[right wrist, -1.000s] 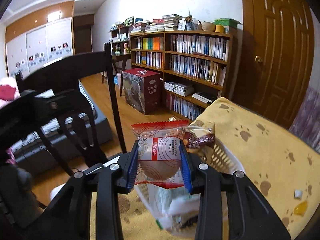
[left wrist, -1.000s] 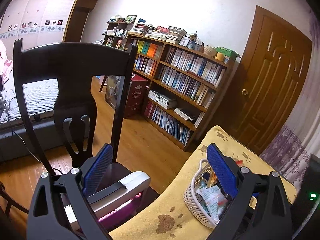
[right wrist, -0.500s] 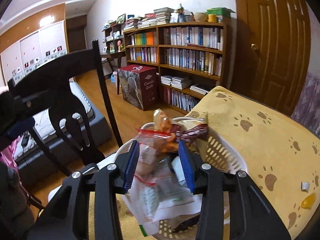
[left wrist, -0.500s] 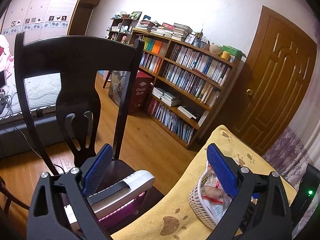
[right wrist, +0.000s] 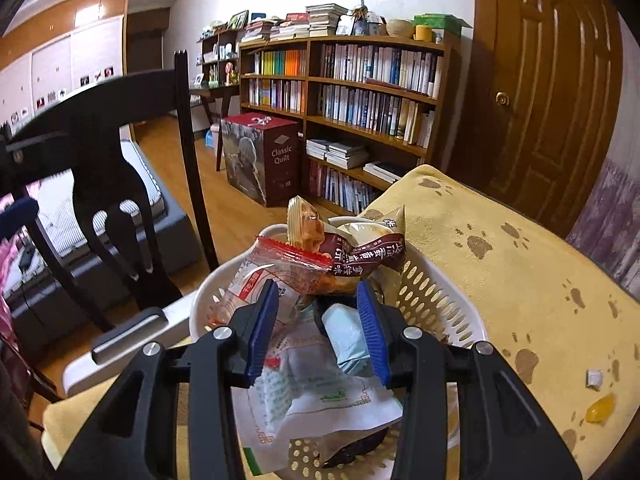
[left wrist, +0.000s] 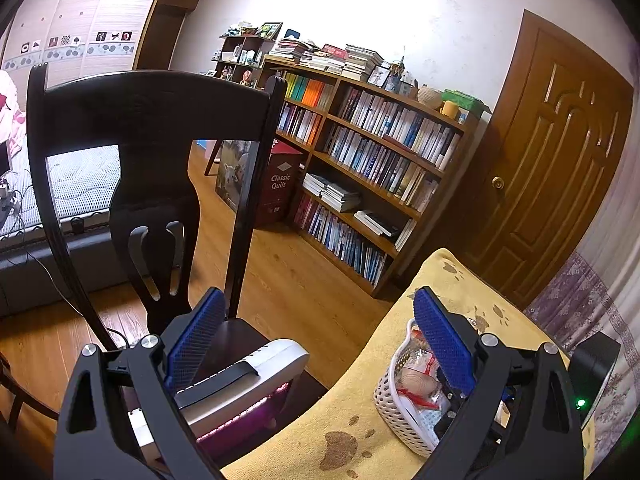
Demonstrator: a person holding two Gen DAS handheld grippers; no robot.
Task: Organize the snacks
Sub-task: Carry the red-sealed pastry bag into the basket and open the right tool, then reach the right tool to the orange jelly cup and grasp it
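Jaws on your left gripper (left wrist: pixel 316 344) stand wide apart with nothing between the blue pads, held off the table edge over the dark chair (left wrist: pixel 152 152). From this wrist view, the white basket (left wrist: pixel 390 396) sits on the yellow paw-print cloth (left wrist: pixel 320 420), partly hidden behind the right-hand finger, with packets showing over its rim. A grey-and-pink appliance (left wrist: pixel 248 384) lies on the chair seat below.

Switch to the right wrist view. Your right gripper (right wrist: pixel 318 322) is parted too, its pads either side of the heap but clamping nothing; the red-edged clear packet (right wrist: pixel 280 268) lies just ahead of the fingertips, resting on the pile. Judge it light, crinkly and slippery, with something crushable inside, so pinch the flat sealed edge or the body gently, not hard. Its long axis runs roughly left to right across your view, red serrated seal uppermost and tipped away from you. Against it leans a brown-and-cream packet (right wrist: pixel 368 252), tilted up to the right, and a small orange wrapped piece (right wrist: pixel 304 220) stands on end behind. A pale blue packet (right wrist: pixel 346 336) and a white printed packet (right wrist: pixel 320 392) lie flatter, beneath your pads. All are soft film; expect them to slide over one another.

Two stray bits, a small white wrapper (right wrist: pixel 595 378) and a yellow sweet (right wrist: pixel 599 407), rest on the cloth well apart from the basket, to your right.
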